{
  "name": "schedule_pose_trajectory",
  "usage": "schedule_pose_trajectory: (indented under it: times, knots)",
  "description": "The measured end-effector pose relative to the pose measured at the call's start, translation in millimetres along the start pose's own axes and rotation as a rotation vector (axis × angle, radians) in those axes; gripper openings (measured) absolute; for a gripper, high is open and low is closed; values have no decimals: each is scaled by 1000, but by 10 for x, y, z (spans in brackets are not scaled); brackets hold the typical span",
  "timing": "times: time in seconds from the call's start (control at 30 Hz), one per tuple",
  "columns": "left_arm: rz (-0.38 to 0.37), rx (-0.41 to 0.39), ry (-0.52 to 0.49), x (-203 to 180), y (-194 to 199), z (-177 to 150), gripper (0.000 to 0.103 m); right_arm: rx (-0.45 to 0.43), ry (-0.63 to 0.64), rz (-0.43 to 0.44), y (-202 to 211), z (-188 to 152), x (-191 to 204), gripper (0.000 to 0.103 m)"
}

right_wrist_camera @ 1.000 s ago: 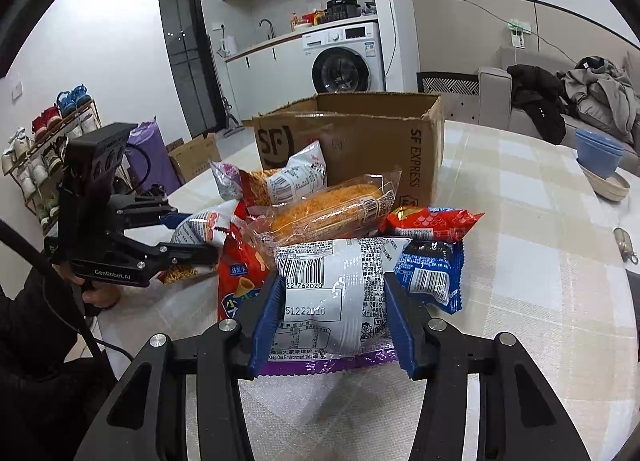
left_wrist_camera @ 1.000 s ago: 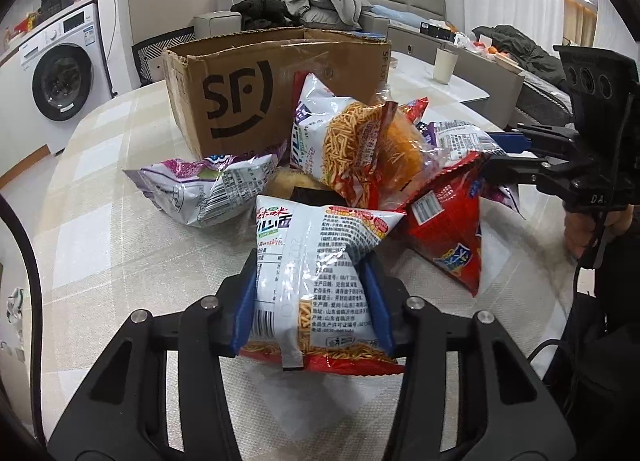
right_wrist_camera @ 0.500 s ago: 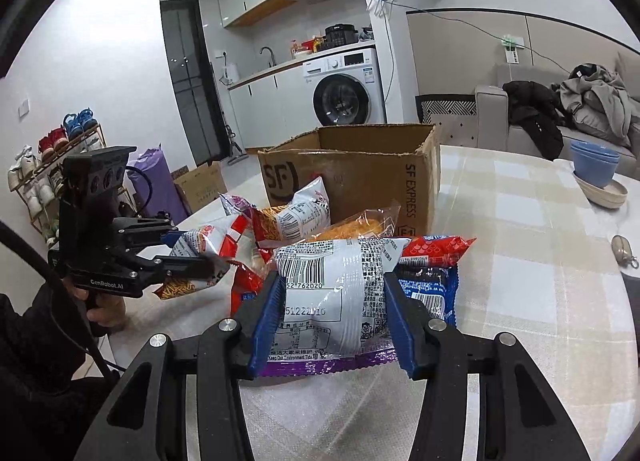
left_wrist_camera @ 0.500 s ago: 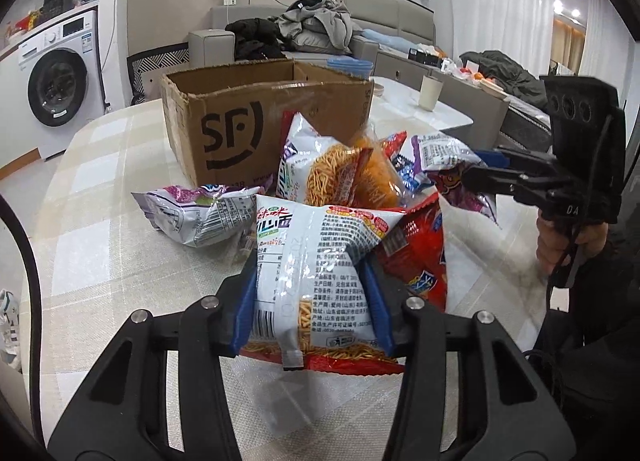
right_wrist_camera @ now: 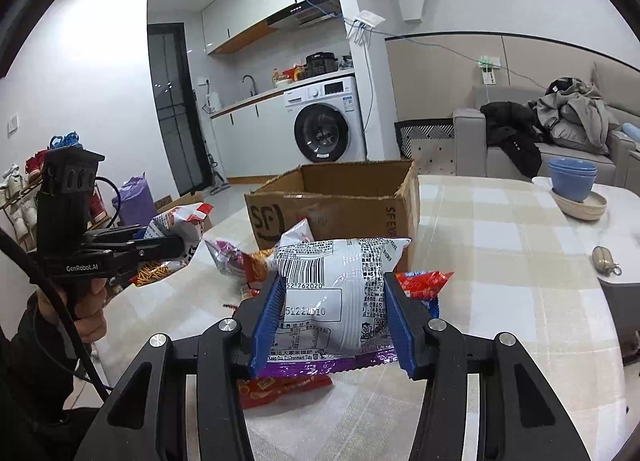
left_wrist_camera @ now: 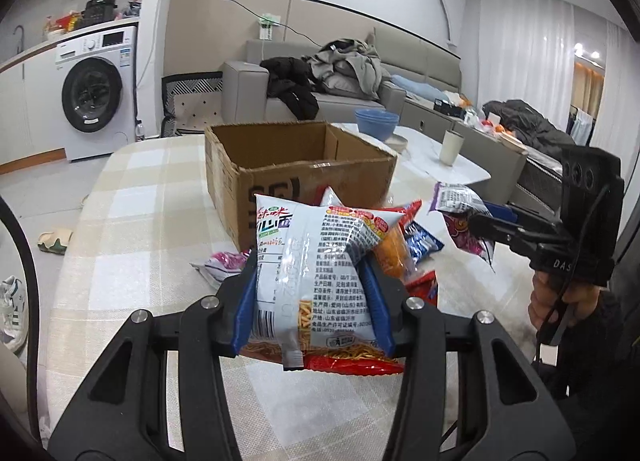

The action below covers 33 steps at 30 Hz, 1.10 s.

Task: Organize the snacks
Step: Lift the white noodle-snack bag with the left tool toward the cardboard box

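My left gripper [left_wrist_camera: 310, 307] is shut on a white and red noodle-snack bag [left_wrist_camera: 320, 261] and holds it up above the table. My right gripper [right_wrist_camera: 332, 321] is shut on a white and purple snack bag [right_wrist_camera: 336, 301], also lifted. An open cardboard SF box [left_wrist_camera: 296, 169] stands on the checked table behind the snacks; it also shows in the right wrist view [right_wrist_camera: 336, 205]. Several loose snack bags [left_wrist_camera: 412, 249] lie in front of the box. The right gripper with its purple bag [left_wrist_camera: 460, 213] shows at the right of the left wrist view.
Blue bowls [right_wrist_camera: 572, 181] on a plate and a small key-like object [right_wrist_camera: 604, 259] sit on the table's right side. A white cup [left_wrist_camera: 450, 147] stands on a low table beyond. A sofa, a washing machine [left_wrist_camera: 92, 97] and a shoe rack surround the table.
Both grippers have risen with their bags, so the box's open top now shows. The pile of snacks sits lower in both views.
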<state>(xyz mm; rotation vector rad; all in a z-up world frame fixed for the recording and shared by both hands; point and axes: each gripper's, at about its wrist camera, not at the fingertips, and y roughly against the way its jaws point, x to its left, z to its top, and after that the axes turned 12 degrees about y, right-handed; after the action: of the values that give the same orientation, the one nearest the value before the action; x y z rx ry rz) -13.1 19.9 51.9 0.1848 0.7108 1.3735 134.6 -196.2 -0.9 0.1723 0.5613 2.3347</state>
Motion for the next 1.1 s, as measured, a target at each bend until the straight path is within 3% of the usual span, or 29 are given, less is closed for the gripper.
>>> schedule_pose_trajectory:
  times: [0.3,0.57,1.1]
  knots:
    - [52,-88,45,47,271,274,45,-84,-60,-81,111,180,-60,50]
    - [78,-120,80,113,262,617,45,-104,-52,-100,74,371,-88,50]
    - [114,-123,83,9,-234,1138,45,-82,-62,-109,-263,650,-204,50]
